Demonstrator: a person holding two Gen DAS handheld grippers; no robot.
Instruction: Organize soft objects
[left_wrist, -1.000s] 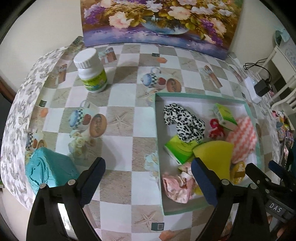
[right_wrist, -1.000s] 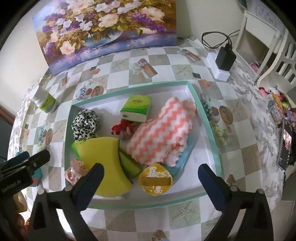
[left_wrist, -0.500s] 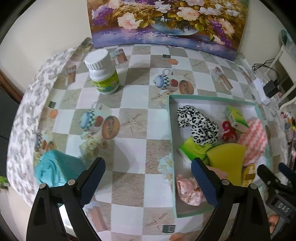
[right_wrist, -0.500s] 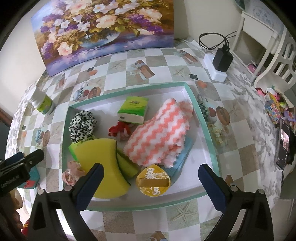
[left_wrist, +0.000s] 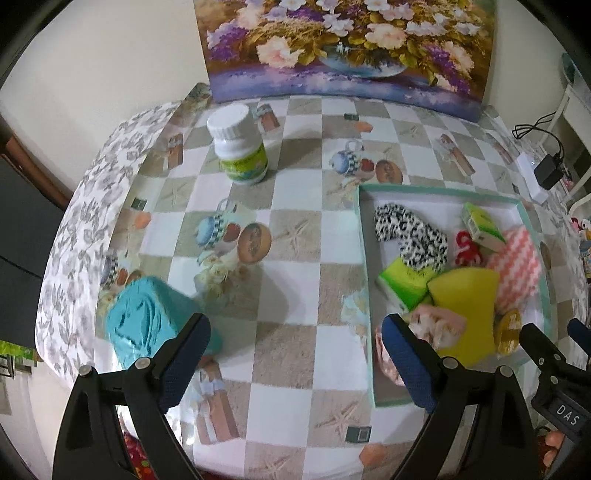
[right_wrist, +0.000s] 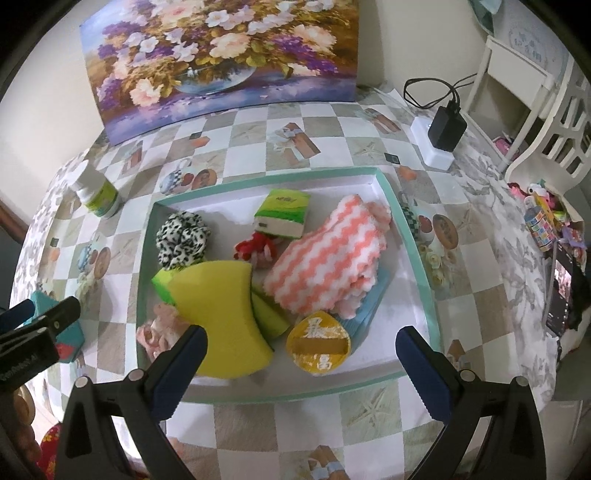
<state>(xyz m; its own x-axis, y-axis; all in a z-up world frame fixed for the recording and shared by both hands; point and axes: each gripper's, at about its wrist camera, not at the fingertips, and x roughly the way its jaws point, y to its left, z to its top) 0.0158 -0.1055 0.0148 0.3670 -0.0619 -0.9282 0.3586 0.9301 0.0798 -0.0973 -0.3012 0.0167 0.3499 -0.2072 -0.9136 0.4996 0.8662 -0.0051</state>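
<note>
With both the left gripper (left_wrist: 291, 354) and right gripper (right_wrist: 301, 363) spread wide and holding nothing, the 1 soft teal block (left_wrist: 142, 325) outside the tray (right_wrist: 406, 236) looks light and squashy, best pinched across its flat sides.

A shallow tray (right_wrist: 413, 236) with a green rim and a white floor lies flat on the table. Soft things fill it. A black and white spotted scrunchie (right_wrist: 183, 240) sits at its far left. A small red knitted thing (right_wrist: 255, 247) lies beside a green tissue pack (right_wrist: 282, 212). A fluffy cloth (right_wrist: 328, 258) with pink and white zigzags rests on a folded blue cloth (right_wrist: 369, 302). A yellow curved sponge (right_wrist: 218, 310) leans over another green pack (left_wrist: 406, 280). A pink scrunchie (right_wrist: 159, 328) lies in the near left corner. A round yellow pouch (right_wrist: 319, 343) sits near the front rim. A blue-green soft block (left_wrist: 142, 321) lies on the table, well apart from the tray.
</note>
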